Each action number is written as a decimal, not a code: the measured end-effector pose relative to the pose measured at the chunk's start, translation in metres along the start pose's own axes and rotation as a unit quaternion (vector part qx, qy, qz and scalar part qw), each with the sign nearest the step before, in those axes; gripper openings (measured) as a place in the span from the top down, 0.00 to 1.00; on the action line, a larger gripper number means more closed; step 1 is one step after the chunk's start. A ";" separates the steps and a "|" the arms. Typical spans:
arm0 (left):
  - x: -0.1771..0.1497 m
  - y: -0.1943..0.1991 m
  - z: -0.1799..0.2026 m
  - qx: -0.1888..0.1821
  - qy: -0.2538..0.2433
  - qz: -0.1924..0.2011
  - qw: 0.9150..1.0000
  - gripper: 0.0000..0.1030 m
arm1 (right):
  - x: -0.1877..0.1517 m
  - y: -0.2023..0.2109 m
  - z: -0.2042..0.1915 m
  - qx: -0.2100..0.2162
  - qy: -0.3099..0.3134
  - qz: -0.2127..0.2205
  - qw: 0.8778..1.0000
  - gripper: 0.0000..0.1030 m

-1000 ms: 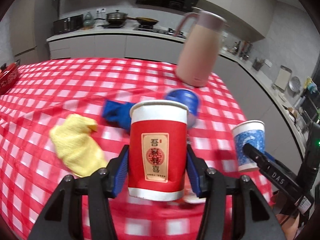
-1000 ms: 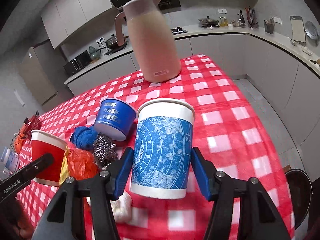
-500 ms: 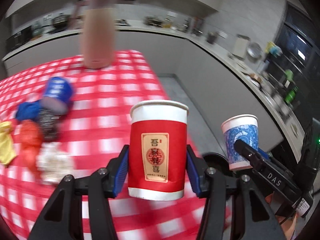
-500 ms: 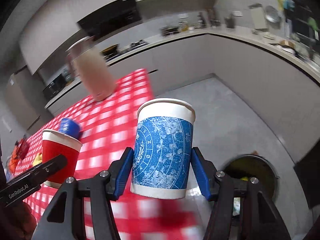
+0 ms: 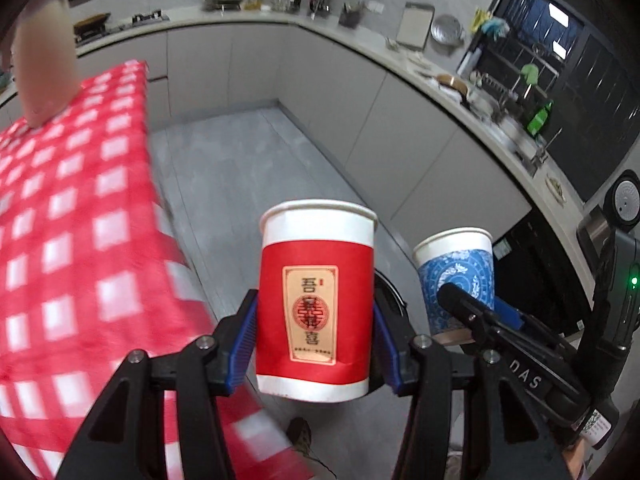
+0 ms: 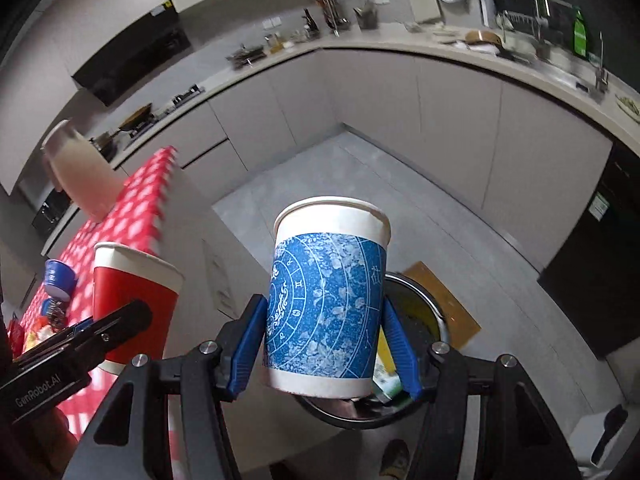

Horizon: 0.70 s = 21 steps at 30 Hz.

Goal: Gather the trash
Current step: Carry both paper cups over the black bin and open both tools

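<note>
**Two paper cups carried off the table toward the bin**

The red-and-white checked tablecloth (image 5: 72,240) now fills only the left edge of the left wrist view, with bare grey floor (image 5: 248,168) beyond it; a second ago it spread across both views, so both hands have swung away from the table. The round dark metal trash bin (image 6: 424,308), absent from the right wrist view then, sits on the floor directly behind and below the blue cup, with yellow and green scraps inside. The pink jug (image 5: 44,60) has slid to the far left corner.

The red paper cup with a gold label (image 5: 316,300) stands upright in the left gripper (image 5: 314,344), its blue pads pressing on the lower half of the wall on both sides, the jaws partly closed to the cup's width. The blue patterned paper cup (image 6: 328,304) is held the same way by the right gripper (image 6: 324,348), leaning slightly. Neither hold has changed across the earlier frames.

Both cups look light, thin-walled and easy to crush, so a gentle squeeze low on the wall, near the stiffer base, suits them. Whether either holds liquid cannot be seen. The small blue tub (image 6: 60,280) and crumpled scraps remain on the table
</note>
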<state>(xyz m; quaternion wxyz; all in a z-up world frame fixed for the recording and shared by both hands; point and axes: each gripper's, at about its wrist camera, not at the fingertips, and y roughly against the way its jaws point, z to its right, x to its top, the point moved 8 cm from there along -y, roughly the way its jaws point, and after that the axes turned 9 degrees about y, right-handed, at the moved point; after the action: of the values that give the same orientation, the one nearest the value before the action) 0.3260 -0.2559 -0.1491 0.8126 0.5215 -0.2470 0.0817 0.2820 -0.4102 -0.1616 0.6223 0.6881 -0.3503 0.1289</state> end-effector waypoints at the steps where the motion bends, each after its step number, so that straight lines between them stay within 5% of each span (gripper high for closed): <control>1: -0.003 -0.006 0.003 0.002 0.002 -0.006 1.000 0.48 | -0.005 -0.006 0.008 0.003 -0.002 -0.009 1.000 0.41; 17: -0.038 -0.075 0.006 0.071 0.038 -0.074 0.994 0.40 | -0.038 -0.081 0.052 0.034 0.023 -0.099 0.994 0.38; 21: -0.038 -0.080 0.003 0.093 0.048 -0.079 0.991 0.28 | -0.041 -0.096 0.058 0.027 0.035 -0.118 0.992 0.35</control>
<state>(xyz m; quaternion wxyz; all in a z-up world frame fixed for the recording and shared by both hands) 0.3239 -0.2895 -0.2313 0.7756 0.6079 -0.1574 0.0644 0.2992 -0.4536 -0.2714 0.6263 0.7359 -0.2417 0.0878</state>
